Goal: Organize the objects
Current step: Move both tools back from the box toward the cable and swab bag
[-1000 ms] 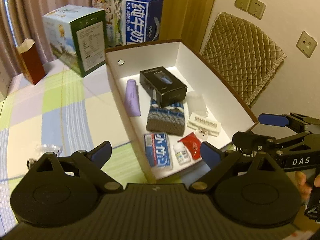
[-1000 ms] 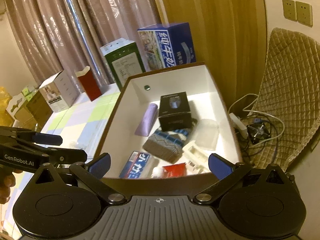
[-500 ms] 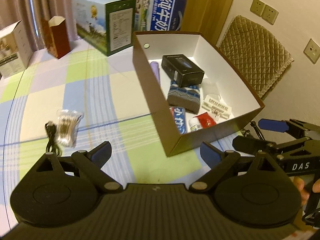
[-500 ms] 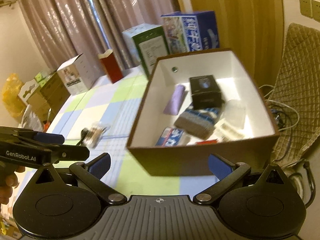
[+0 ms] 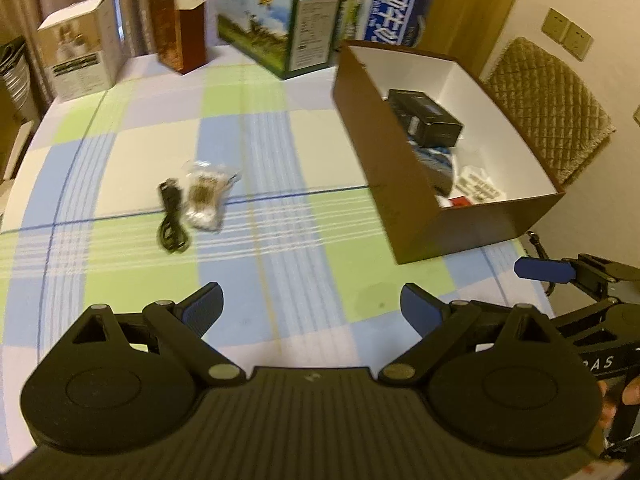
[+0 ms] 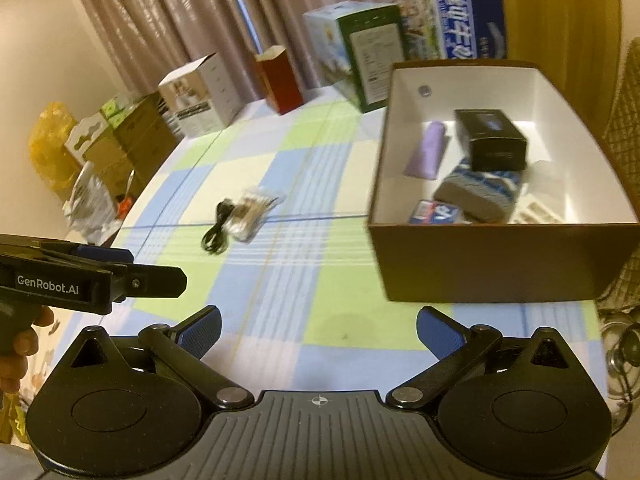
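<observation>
On the checked bench, a coiled black cable lies touching a clear crinkled packet, well left of your brown box. Cartons line the far edge. Inside the box: a black case, a purple roll, a knitted pouch. Your left gripper and right gripper hover with fingers wide, empty.

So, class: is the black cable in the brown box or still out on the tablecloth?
Out. The black cable lies coiled on the tablecloth beside a clear packet, apart from the brown box.
</observation>
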The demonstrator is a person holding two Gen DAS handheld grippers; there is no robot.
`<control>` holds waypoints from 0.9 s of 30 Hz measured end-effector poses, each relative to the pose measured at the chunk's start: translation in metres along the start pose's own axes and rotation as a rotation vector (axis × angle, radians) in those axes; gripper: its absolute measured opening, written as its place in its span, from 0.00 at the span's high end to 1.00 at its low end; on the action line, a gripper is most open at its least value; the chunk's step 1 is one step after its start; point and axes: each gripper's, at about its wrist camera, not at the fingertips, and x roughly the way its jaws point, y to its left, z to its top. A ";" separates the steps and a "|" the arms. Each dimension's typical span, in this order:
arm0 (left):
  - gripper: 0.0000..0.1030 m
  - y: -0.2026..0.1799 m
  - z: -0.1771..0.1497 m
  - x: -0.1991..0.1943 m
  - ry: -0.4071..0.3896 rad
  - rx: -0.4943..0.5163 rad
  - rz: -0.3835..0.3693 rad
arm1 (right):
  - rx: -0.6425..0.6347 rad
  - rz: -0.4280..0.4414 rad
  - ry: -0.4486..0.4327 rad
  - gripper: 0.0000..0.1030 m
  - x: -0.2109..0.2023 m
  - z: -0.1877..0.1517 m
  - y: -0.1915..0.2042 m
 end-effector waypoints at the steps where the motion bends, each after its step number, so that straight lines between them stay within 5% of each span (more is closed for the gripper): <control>1: 0.09 0.005 -0.002 -0.001 0.001 -0.007 0.005 | -0.006 0.004 0.004 0.02 0.003 0.000 0.004; 27: 0.09 0.103 -0.019 0.005 0.035 -0.100 0.114 | -0.078 0.016 0.103 0.02 0.081 0.005 0.077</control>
